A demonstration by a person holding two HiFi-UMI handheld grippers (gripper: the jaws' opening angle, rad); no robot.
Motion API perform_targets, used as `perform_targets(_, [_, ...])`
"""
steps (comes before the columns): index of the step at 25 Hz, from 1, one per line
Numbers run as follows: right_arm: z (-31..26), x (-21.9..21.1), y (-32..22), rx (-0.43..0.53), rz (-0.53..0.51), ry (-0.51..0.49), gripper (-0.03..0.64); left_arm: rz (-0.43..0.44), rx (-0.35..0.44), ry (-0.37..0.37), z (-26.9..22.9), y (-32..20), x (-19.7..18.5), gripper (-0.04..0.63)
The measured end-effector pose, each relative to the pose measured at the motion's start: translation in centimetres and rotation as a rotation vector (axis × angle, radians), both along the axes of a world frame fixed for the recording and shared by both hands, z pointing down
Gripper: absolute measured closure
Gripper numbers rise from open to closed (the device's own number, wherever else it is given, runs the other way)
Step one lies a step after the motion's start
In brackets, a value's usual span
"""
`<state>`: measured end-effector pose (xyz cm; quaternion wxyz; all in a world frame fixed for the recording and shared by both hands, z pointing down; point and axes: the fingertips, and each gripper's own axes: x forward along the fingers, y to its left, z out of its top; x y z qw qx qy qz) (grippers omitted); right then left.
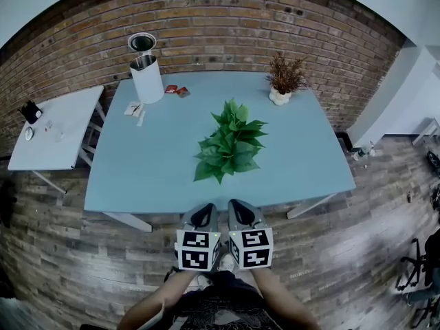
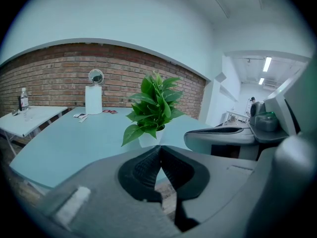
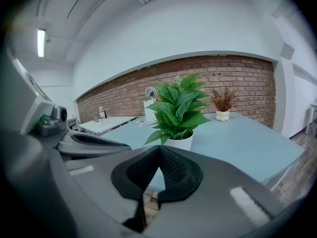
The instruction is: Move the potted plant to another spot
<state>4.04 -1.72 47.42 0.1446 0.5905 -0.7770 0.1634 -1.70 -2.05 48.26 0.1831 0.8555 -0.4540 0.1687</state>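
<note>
We are holding the left gripper (image 1: 201, 216) and the right gripper (image 1: 243, 214) side by side, almost touching, just off the near edge of the table (image 1: 144, 170) and over the floor (image 1: 69, 253). Both are pointing toward 12 o'clock. In each gripper view the 2 jaws are meeting at their tips, so both grippers are fully closed and are gripping nothing.

The plant (image 1: 230, 143) is standing at 12 o'clock from the grippers, near the middle of the table and apart from both of them. It is sitting upright in a white pot (image 3: 181, 143), with its green leaves spreading out over the rim.

From the plant, a dried plant (image 1: 283, 81) in a pale pot is standing at 1 o'clock, near the far edge. A white cylinder (image 1: 146, 79) is standing at 11 o'clock, with a round mirror (image 1: 141, 42) behind it toward the brick wall (image 1: 227, 19). 2 small red things (image 1: 176, 89) are lying at 3 o'clock from the cylinder, just beside it. A white side table (image 1: 58, 133) is standing at 9 o'clock from the plant, just beside the table's left edge.
</note>
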Motion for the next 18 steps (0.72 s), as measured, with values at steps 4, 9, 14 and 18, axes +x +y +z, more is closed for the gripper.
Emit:
perform_targets(4, [0.1,-0.1,0.5,-0.002,0.001,0.002,0.611,0.003,0.0,0.0,0.0,0.4,-0.1,0.595])
perform_targets(9, [0.1,-0.6,0.8,-0.005,-0.006,-0.001,0.611,0.004,0.002,-0.006,0.0,0.8,-0.3,0.595])
perform_targets(14, [-0.1,-0.8,1.1,0.0,-0.01,0.007,0.611,0.003,-0.001,-0.003,0.1,1.2,-0.6,0.595])
perform_targets(18, [-0.4,-1.0,1.4,0.003,-0.013,0.008,0.611,0.005,0.004,0.001,-0.3,1.4,-0.7,0.595])
